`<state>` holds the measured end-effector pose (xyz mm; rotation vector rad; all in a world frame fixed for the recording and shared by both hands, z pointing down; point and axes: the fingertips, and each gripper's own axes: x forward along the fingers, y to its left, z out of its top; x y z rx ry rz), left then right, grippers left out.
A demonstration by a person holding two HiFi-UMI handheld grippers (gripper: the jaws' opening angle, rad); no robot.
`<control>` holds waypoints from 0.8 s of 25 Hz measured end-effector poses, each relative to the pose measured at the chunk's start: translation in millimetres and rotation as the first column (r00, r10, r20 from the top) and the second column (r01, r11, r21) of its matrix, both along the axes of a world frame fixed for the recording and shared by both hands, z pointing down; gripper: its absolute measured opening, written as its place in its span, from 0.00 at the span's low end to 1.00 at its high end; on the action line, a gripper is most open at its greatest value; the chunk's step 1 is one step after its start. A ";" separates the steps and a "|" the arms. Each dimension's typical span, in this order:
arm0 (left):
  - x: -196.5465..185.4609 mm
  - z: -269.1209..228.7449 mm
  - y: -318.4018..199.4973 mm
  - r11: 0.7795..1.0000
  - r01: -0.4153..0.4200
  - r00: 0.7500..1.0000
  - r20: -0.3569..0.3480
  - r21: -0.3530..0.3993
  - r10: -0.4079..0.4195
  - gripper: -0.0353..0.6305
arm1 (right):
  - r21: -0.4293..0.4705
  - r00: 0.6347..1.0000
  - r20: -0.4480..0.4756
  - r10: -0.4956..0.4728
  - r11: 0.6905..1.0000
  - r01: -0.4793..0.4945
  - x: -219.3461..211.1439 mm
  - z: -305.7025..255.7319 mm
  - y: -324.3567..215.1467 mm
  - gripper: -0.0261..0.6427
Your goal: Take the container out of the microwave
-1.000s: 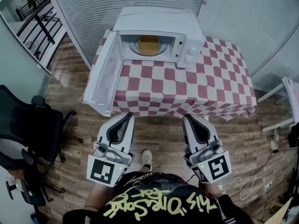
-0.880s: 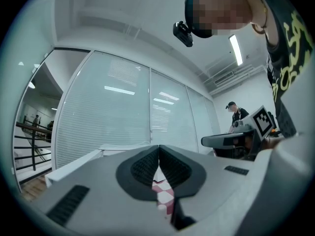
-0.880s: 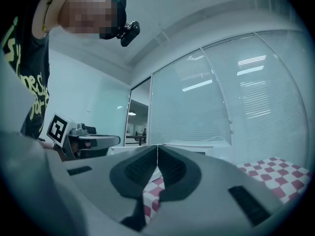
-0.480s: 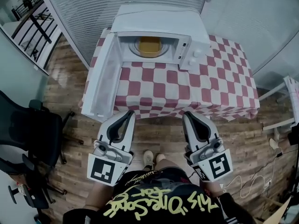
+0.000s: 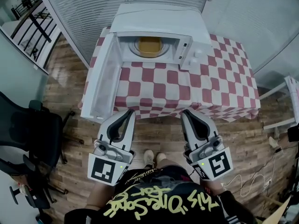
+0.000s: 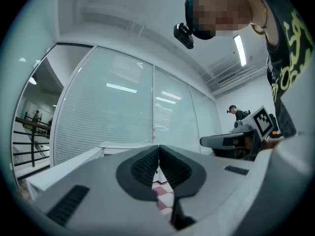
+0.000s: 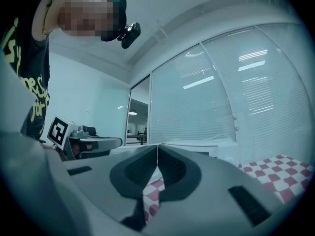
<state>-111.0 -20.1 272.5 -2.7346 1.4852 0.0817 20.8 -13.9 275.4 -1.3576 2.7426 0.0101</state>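
Both tools are idle. The left tool and right tool each have their jaws fully together with nothing between the pads, and both gripper views show the same.

The container is yellowish and sits centred in the microwave cavity, upper middle of frame. It is untouched. The tools are in the lower middle, short of the tabletop's near edge and well apart from the container.

My read on the layout:
- The door is swung fully open toward frame-left, so the cavity mouth faces the person and access is ready.
- The tools are level, side by side and pointing at the tabletop, which looks like an approach posture. They are closed because there is nothing to grab yet, and they need to open before going in.

Edges and room:
- The cavity mouth is the tight spot. It has the door hinge side on the left, the control panel on the right and a low roof above.
- The open door overhangs the tabletop's left edge and sits just ahead of the left tool. Coming in from the left risks clipping it, so a straight-in or right-biased path looks safer.
- The checked cloth between the microwave and the near edge is bare, which leaves wide set-down room, more so toward frame-right.
- The office chair at frame-left is well apart from the left tool and not in the path.
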 end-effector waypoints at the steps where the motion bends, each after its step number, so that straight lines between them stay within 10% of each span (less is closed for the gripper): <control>1: 0.0 0.5 -0.5 1.000 -0.004 1.000 0.001 0.000 0.004 0.06 | 0.001 1.000 0.001 0.004 1.000 -0.004 0.0 0.6 -0.2 0.05; 20: 19.6 8.0 -55.5 1.000 -0.030 1.000 -0.007 -0.003 0.030 0.06 | 0.003 1.000 0.004 0.030 1.000 -0.030 10.0 7.4 -51.7 0.05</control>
